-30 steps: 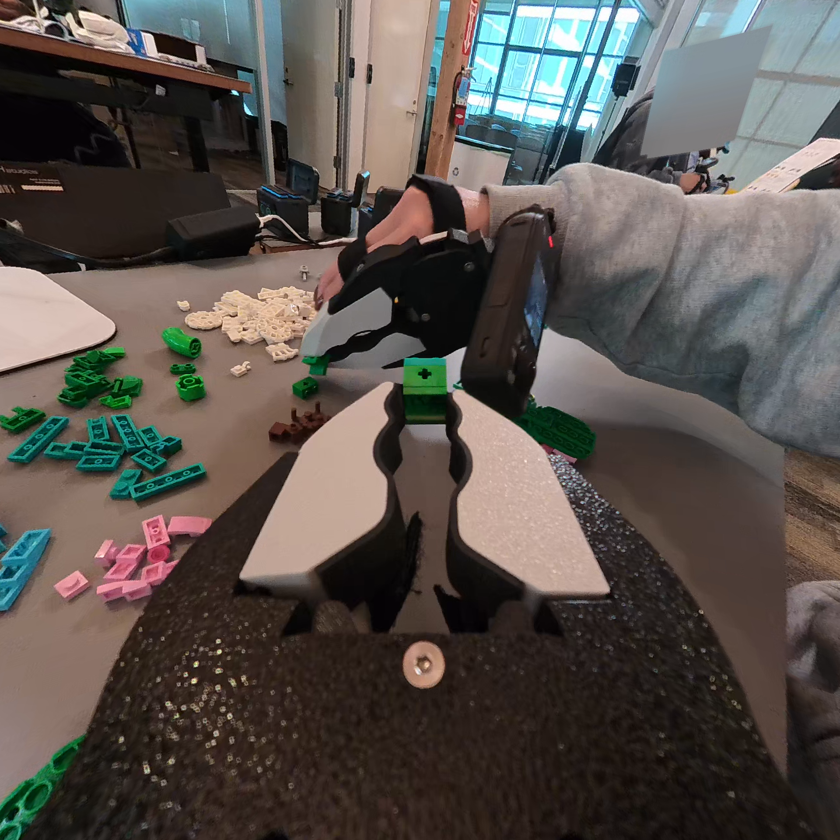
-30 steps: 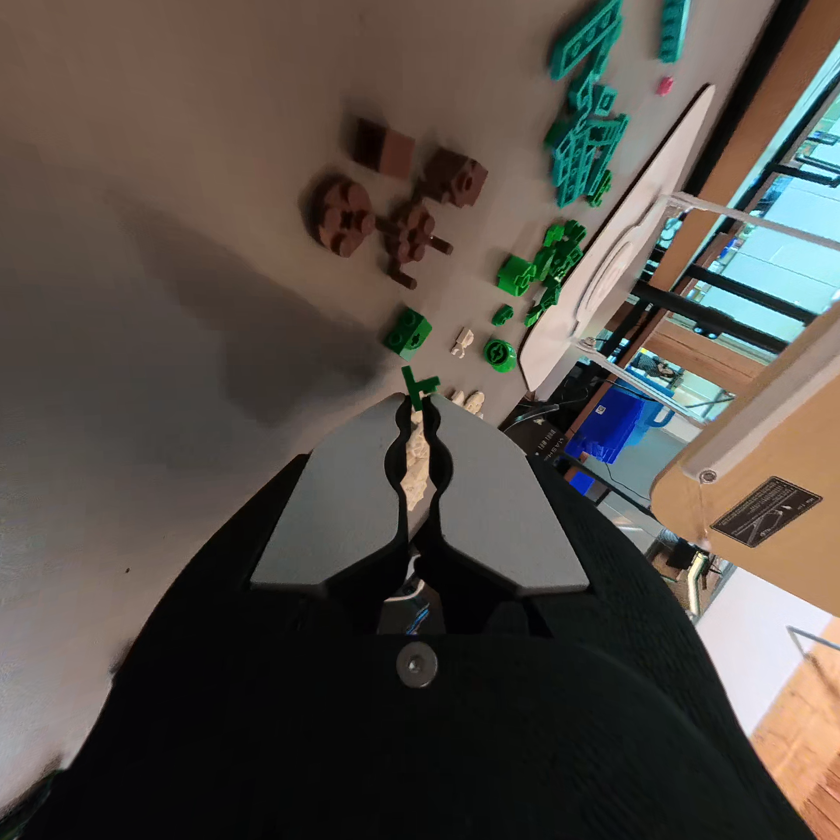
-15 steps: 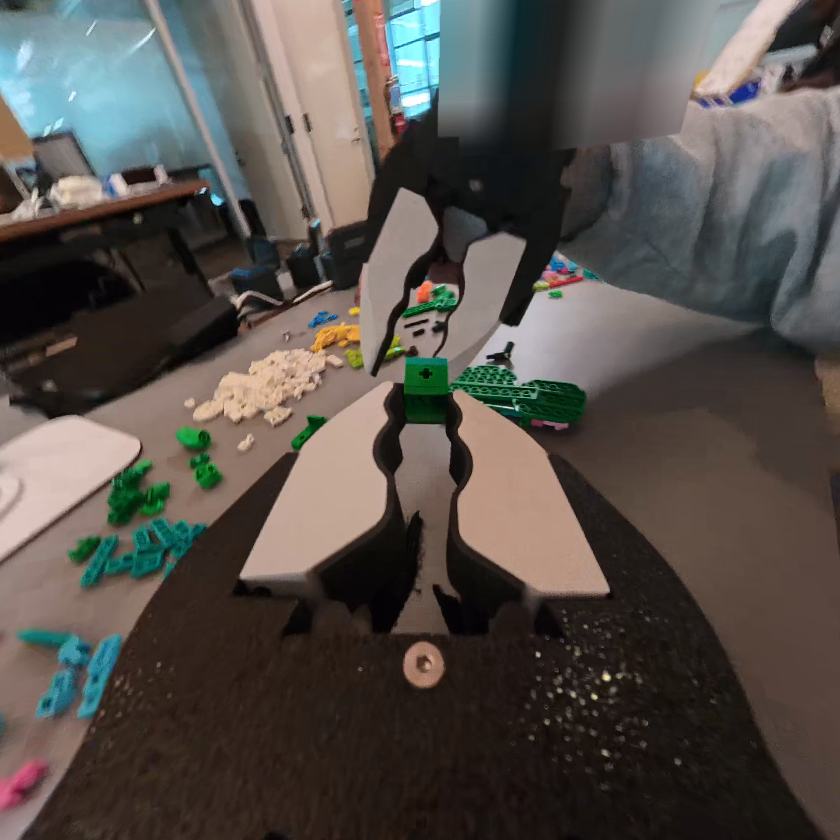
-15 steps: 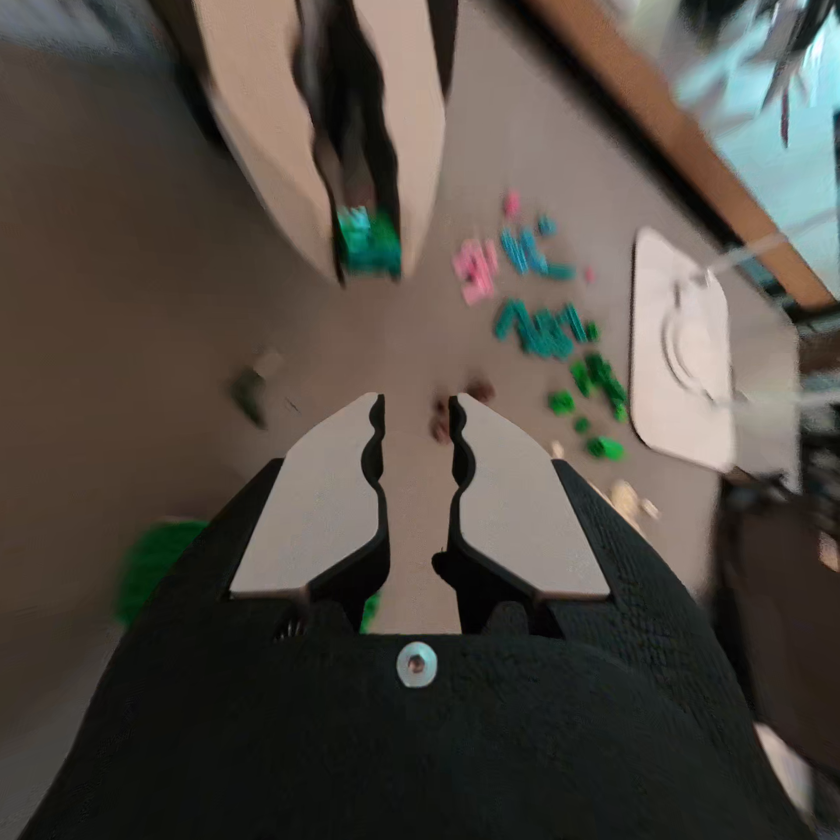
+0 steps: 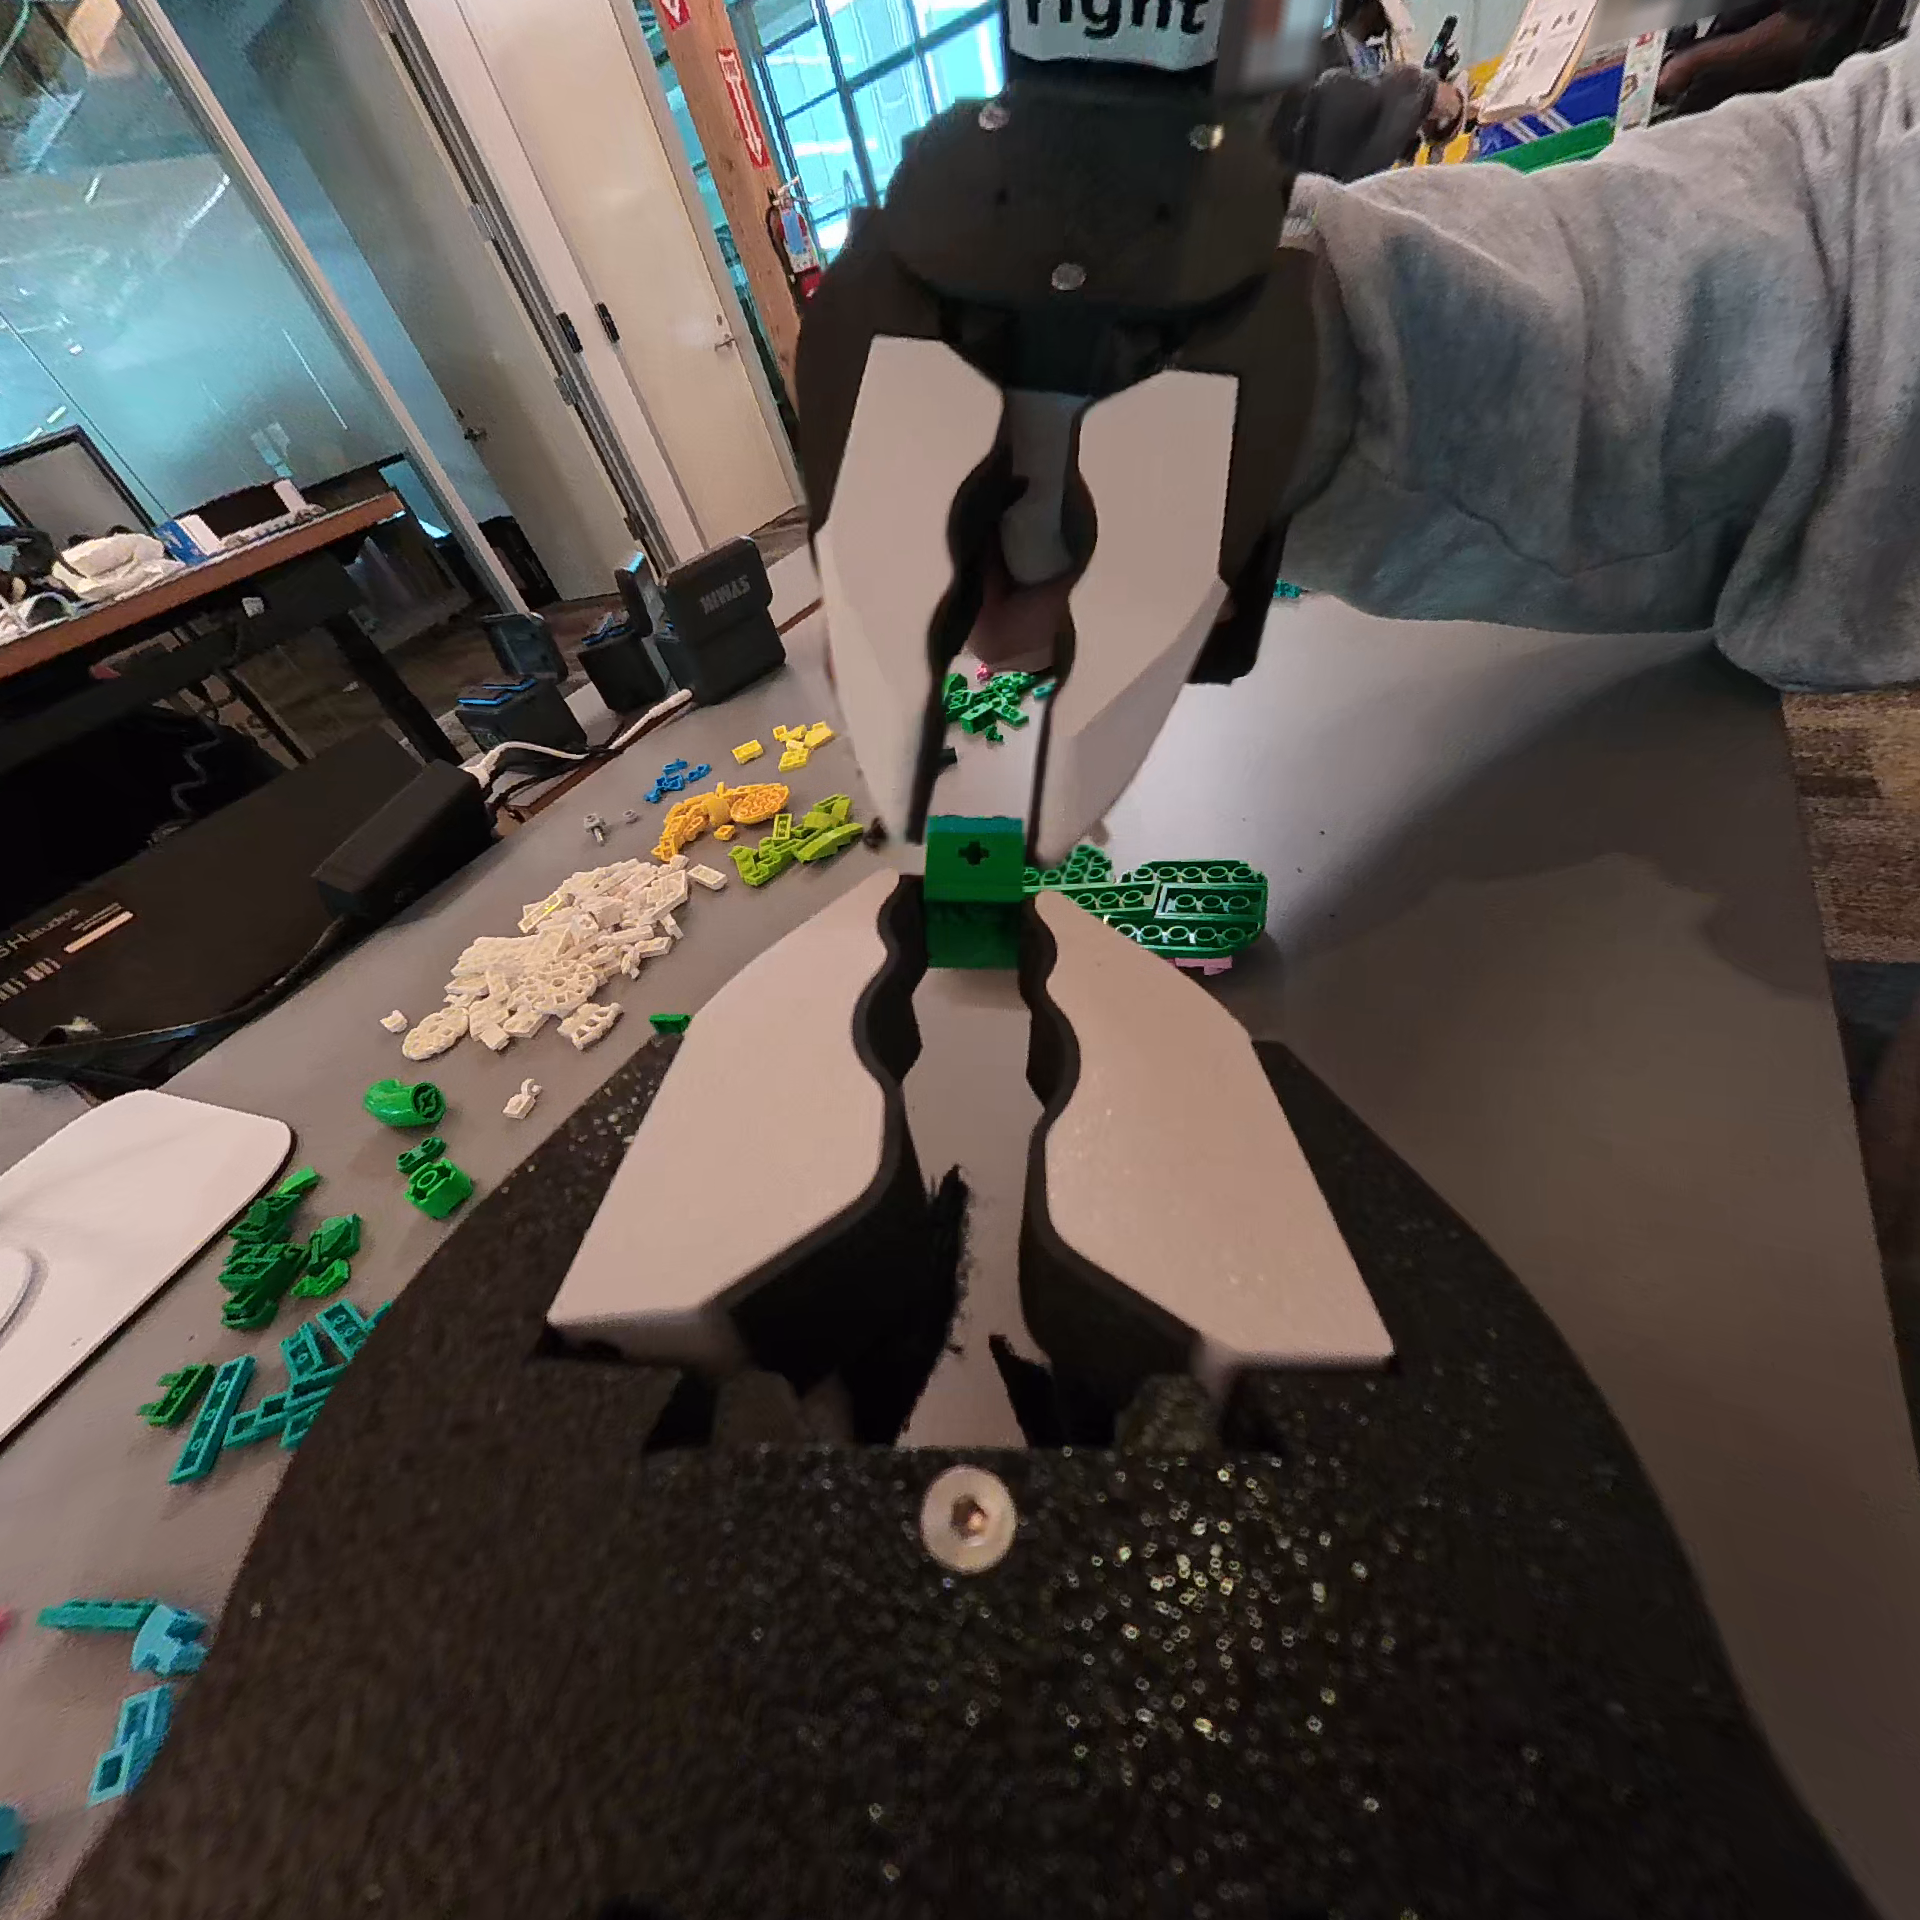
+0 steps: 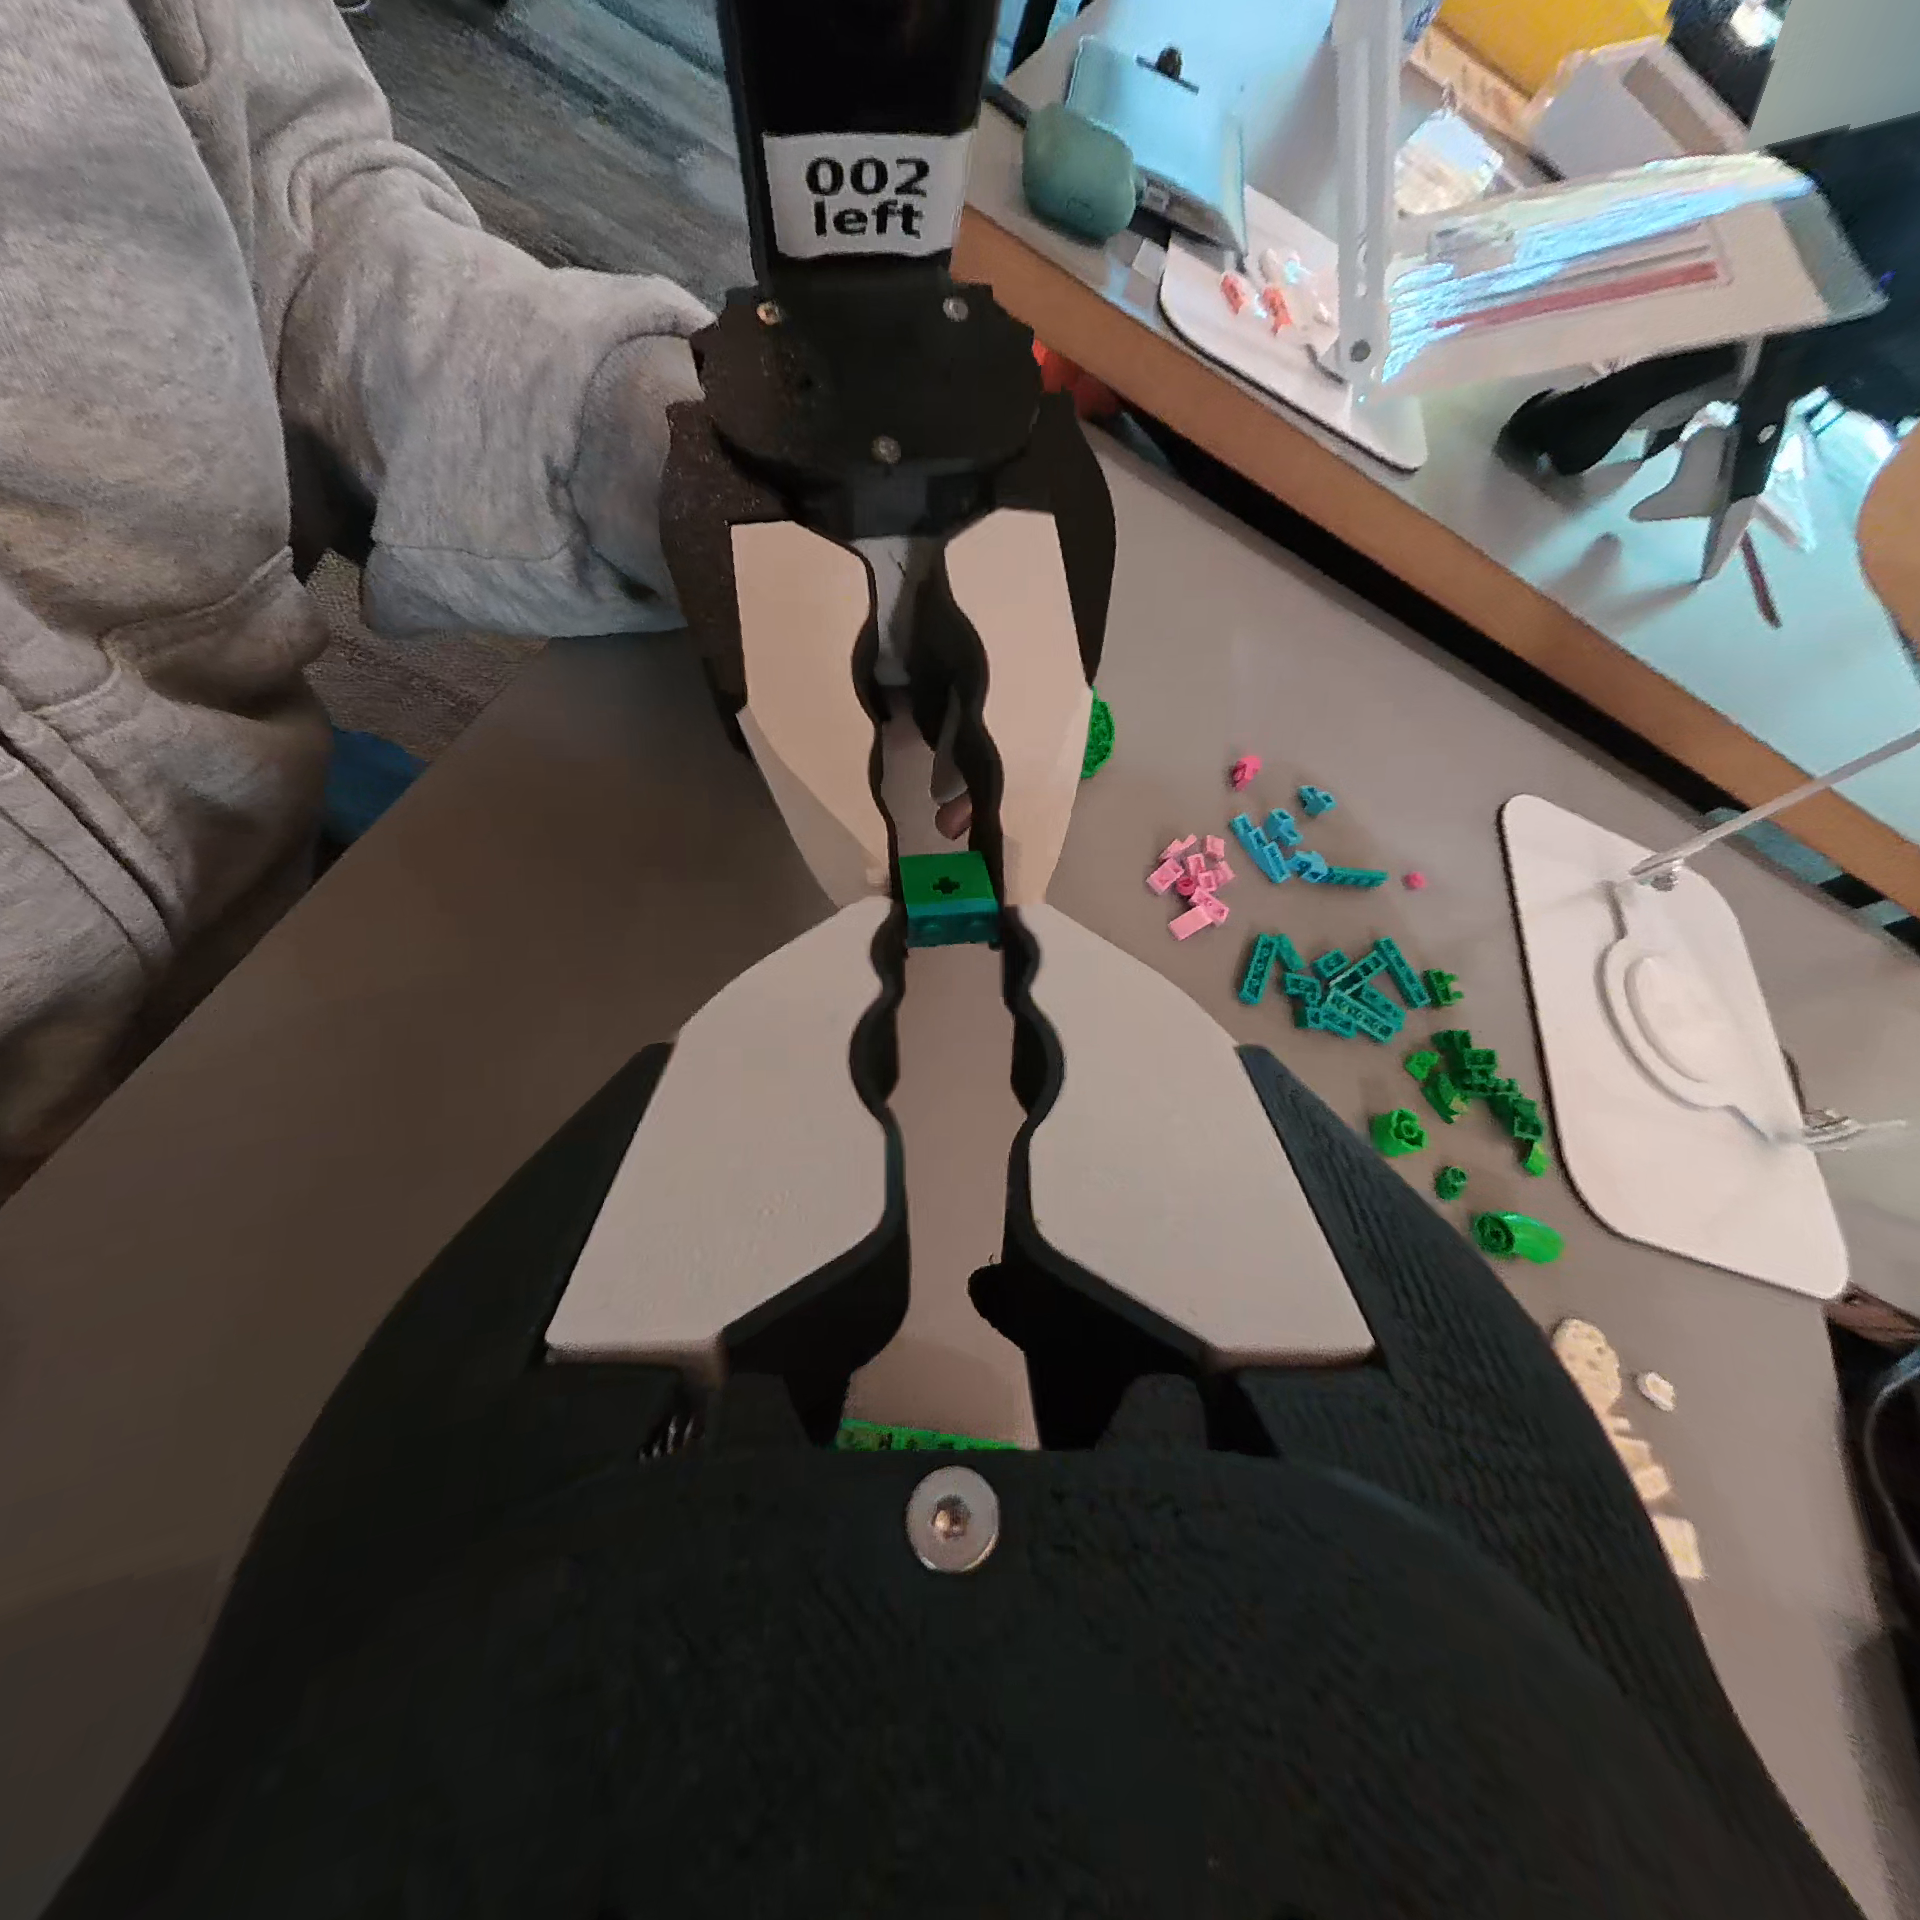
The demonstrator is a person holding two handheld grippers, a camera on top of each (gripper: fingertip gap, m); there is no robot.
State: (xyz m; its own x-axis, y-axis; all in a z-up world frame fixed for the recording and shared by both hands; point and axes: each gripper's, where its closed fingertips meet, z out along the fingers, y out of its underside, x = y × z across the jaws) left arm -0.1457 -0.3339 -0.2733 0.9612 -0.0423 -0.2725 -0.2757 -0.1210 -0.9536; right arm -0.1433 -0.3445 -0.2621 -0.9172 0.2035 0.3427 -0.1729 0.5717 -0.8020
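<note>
On the grey tabletop [image 5: 1507, 1039] lie sorted heaps of small bricks: white bricks [image 5: 551, 966], yellow bricks [image 5: 717, 805], lime bricks [image 5: 795, 842], blue bricks [image 5: 670, 777], teal bricks [image 6: 1340, 987], pink bricks [image 6: 1195, 883] and green bricks [image 6: 1475, 1086]. A green studded plate [image 5: 1174, 904] sits apart from them. A white board [image 6: 1683, 1060] lies at the tabletop's edge. Black cases [image 5: 717, 623] stand beyond.

Both handheld units match: left gripper [image 5: 971, 914] and right gripper [image 6: 951, 920] each carry pale grey jaws with wavy black inner edges on a coarse, speckled black housing, with one silver screw [image 5: 968, 1522] at centre (a white label on each stem). Grey fleece sleeves [image 5: 1600, 343].
</note>
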